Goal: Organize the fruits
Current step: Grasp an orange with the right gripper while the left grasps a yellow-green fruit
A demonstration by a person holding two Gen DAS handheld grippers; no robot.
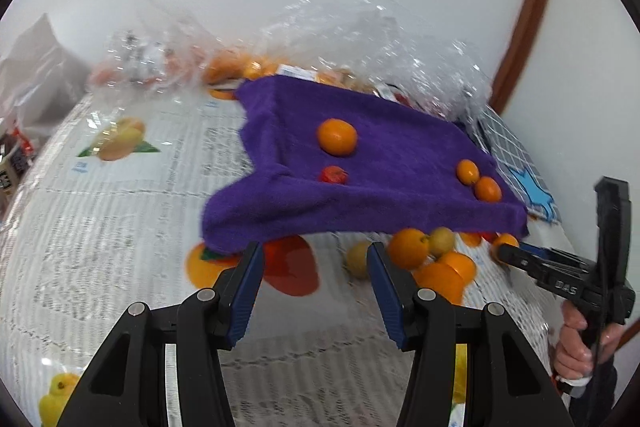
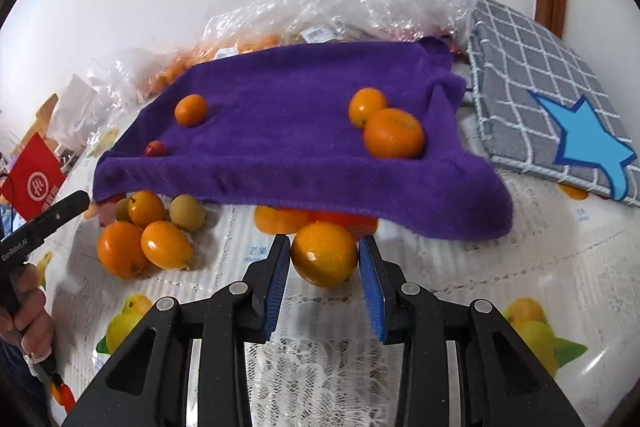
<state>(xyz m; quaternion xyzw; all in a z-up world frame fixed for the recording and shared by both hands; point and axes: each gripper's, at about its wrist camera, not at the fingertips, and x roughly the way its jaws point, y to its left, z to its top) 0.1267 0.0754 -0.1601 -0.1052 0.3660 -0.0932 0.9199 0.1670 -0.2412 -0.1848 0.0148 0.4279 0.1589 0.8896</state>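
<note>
Low over the surface [image 2: 500, 267], the right tool [image 2: 325, 267] is held level, its blue pads closed against both sides of an orange fruit [image 2: 324, 253] just before the purple towel [image 2: 280, 131]. The left tool [image 1: 316, 279] is held wide open, nothing between its pads, near the loose fruit pile [image 1: 424, 255] at the towel's edge. Four fruits are seen resting on the towel.

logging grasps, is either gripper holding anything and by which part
The right gripper has an orange citrus fruit between its fingers, across the fruit's sides; firm contact cannot be told. The left gripper holds nothing.
</note>
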